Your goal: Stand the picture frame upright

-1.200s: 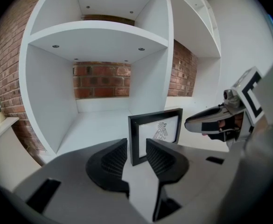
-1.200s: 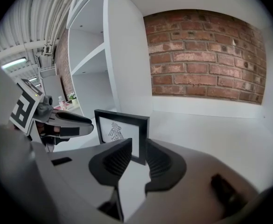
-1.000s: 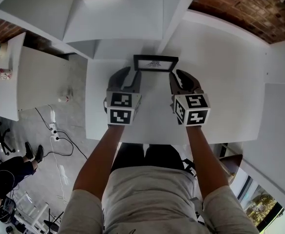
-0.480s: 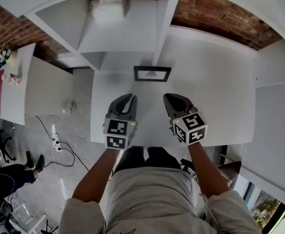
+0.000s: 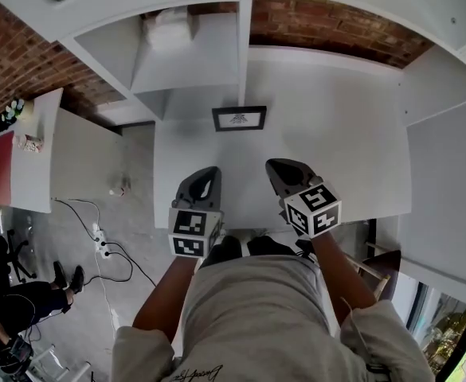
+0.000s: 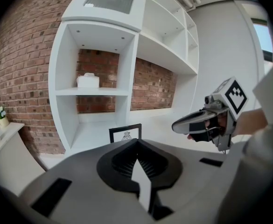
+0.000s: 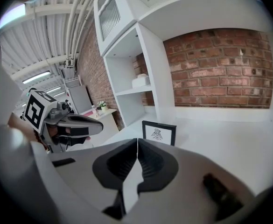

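Note:
A black picture frame (image 5: 239,118) with a small drawing stands upright on the white table (image 5: 352,134), at the back next to the shelf unit. The left gripper view shows the frame (image 6: 125,133) straight ahead; in the right gripper view the frame (image 7: 158,133) stands slightly to the right. My left gripper (image 5: 207,172) hovers near the table's front edge, shut, with nothing between its jaws (image 6: 136,142). My right gripper (image 5: 277,165) is beside it, also shut and empty (image 7: 137,140). Both are well back from the frame and touch nothing.
A white shelf unit (image 5: 193,62) rises behind the frame, with a white box (image 5: 169,29) on one shelf. A brick wall (image 5: 320,26) backs the table. A lower side table (image 5: 25,146) with small items stands to the left, with cables (image 5: 97,233) on the floor.
Both grippers have drawn back from either side of the frame toward the table's front edge. The left jaws have closed. The frame stays standing alone.

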